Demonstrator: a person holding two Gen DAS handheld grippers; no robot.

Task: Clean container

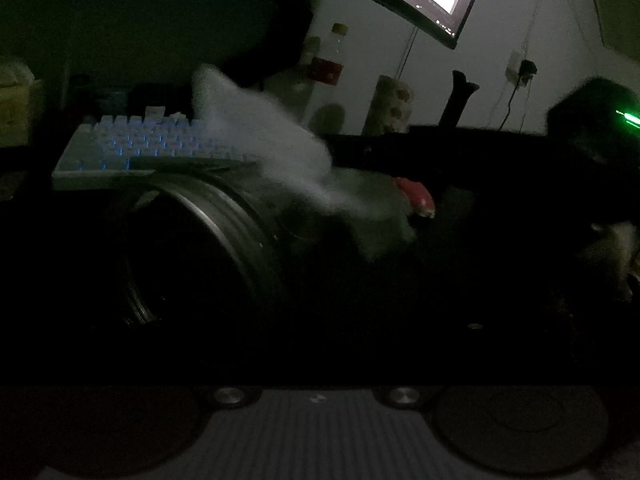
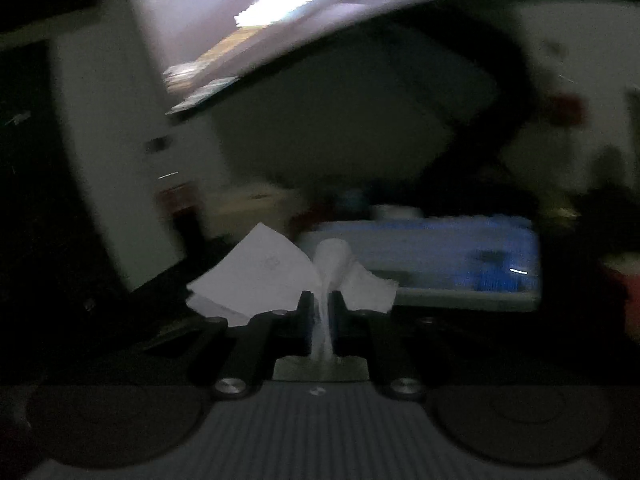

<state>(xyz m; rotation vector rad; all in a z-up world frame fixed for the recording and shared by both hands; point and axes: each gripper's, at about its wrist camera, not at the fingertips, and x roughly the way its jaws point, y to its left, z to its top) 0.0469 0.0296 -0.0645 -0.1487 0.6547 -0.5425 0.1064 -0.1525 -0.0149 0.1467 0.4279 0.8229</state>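
The container point(image 1: 192, 240) is a dark round jar with a ridged, threaded rim, lying on its side on the dim tabletop point(image 1: 460, 280) with its mouth toward the left wrist camera and its long axis running away toward the lit keyboard point(image 1: 148, 148). Only the left view shows it, with white tissue point(image 1: 260, 136) draped over its upper edge; the left claw's state I cannot tell. The right view shows the right claw point(image 2: 320, 312) clamped on the tissue.

I see a round container point(image 1: 192, 240) that looks like metal, with a dull shine on its ridged rim. The tissue point(image 1: 264, 140) looks like soft white paper, matt and crinkly. In my right gripper point(image 2: 320, 316) the tissue point(image 2: 276, 272) is thin and creased. The gripper's fingers point(image 2: 306, 320) look like matt black plastic. The keyboard point(image 1: 140, 148) keys look like smooth plastic, glowing blue.
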